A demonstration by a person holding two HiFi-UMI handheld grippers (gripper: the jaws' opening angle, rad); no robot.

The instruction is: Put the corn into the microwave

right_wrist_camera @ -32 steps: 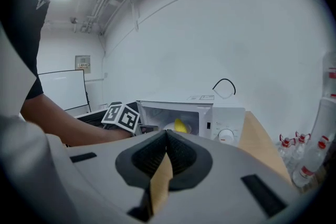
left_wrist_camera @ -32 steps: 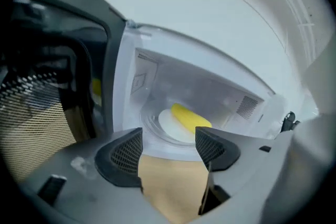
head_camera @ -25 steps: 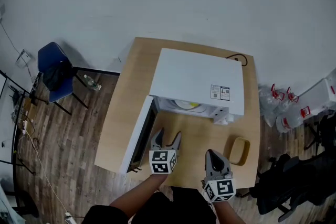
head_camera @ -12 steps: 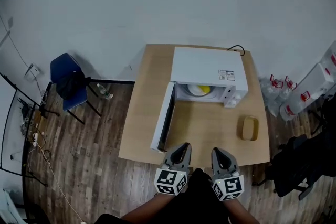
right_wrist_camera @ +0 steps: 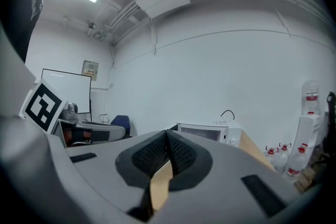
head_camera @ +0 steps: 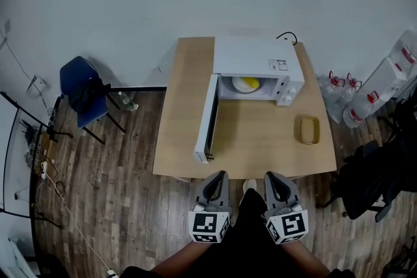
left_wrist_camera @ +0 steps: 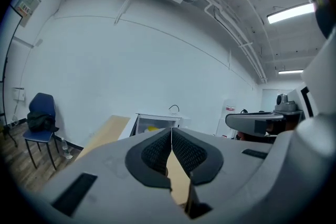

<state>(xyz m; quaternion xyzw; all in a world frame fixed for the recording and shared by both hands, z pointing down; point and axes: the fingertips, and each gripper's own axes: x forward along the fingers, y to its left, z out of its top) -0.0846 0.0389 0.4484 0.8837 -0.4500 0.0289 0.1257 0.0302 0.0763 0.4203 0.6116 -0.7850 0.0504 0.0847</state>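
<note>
The white microwave stands at the back of the wooden table with its door swung open to the left. The yellow corn lies on a plate inside the cavity. Both grippers hang over the floor in front of the table's near edge, well away from the microwave. My left gripper is shut with nothing in it, and so is my right gripper. The left gripper view shows its pads pressed together, with the open microwave far ahead. In the right gripper view the pads also meet.
A tan oval tray sits on the table's right side. A blue chair with a dark bag stands at the left. Large water bottles and a black chair crowd the right. Cables trail on the wooden floor.
Both grippers drew back from the table top to beyond its near edge, and the view backed away with them. The left gripper's jaws went from open to shut.
</note>
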